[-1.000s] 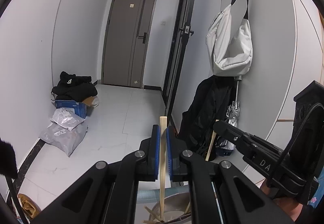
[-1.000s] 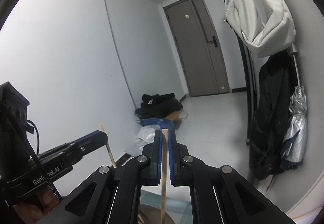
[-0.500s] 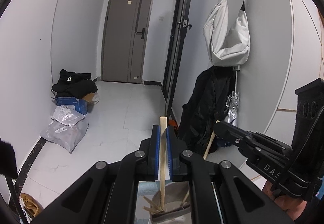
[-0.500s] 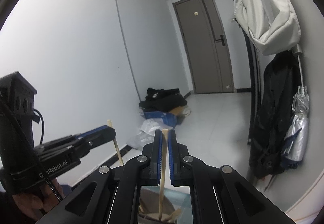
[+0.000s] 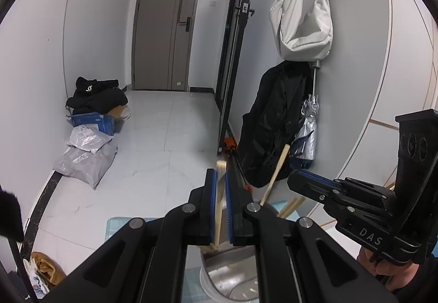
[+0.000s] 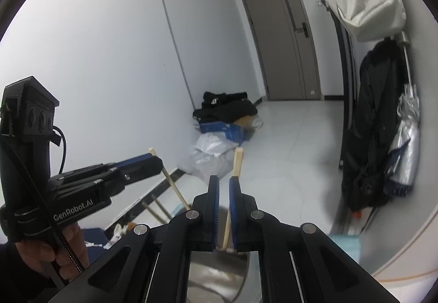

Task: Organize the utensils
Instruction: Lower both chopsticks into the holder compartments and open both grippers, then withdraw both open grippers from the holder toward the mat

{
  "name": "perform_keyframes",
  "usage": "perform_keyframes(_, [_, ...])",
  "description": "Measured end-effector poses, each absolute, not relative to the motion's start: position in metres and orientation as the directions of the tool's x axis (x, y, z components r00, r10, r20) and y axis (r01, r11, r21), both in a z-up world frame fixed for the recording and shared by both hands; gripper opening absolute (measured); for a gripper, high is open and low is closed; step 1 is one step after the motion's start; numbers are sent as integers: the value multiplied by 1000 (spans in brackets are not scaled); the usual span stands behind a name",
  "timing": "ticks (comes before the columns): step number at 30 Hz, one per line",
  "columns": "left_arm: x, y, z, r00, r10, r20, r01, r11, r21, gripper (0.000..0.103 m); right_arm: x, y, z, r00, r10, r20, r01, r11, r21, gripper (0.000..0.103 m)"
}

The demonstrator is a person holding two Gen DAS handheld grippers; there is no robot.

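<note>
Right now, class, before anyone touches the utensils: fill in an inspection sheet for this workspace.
Surface: light blue mat under a metal container.
Job's things: one chopstick upright between the left fingers; a second chopstick tilted, its lower end in the container; more chopsticks lean there.
Clutter: grey parcels on the floor.
Grippers: left gripper around its chopstick, grip unclear; right gripper open, not clamping.
Cables: black cable on the left gripper body.
Surroundings: door, white bag, black coat, umbrella.
</note>
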State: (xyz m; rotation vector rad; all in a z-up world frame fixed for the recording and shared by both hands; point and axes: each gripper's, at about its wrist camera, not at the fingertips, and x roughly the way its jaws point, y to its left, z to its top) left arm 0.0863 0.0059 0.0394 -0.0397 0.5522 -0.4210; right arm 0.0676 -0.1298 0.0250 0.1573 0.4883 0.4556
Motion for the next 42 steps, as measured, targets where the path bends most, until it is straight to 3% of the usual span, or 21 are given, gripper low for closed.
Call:
perform_keyframes(4, [78, 4, 42, 764, -381, -520, 374, 919, -124, 5, 60, -134, 20, 776, 452, -440, -369, 891, 264, 8])
perform_keyframes(10, [68, 10, 45, 761, -359, -540, 334, 931, -149, 17, 39, -145, 22, 782, 437, -445, -339, 897, 284, 8])
perform_keyframes(17, [38, 13, 53, 812, -295, -504, 256, 956, -146, 64, 11, -154, 27, 793, 416, -445, -308, 904, 296, 20])
perform_keyframes(22, [21, 20, 49, 828, -245, -505, 183, 968, -169, 77, -11, -158, 26, 806, 400, -437, -289, 909, 299, 34])
perform_keyframes(26, [8, 25, 48, 865, -145, -481, 92, 987, -131, 79, -24, -159, 23, 810, 388, -440, -279, 915, 292, 40])
perform_keyframes(34, [-8, 32, 40, 876, -126, -465, 65, 987, -145, 89, -46, -154, 11, 809, 360, -465, -260, 928, 266, 55])
perform_keyframes(37, [-13, 35, 34, 876, -127, -465, 62, 986, -153, 90, -52, -153, 6, 806, 361, -470, -259, 928, 269, 65])
perform_keyframes(42, [-17, 38, 22, 870, -117, -478, 39, 985, -169, 90, -59, -149, -1, 800, 353, -485, -253, 932, 259, 68])
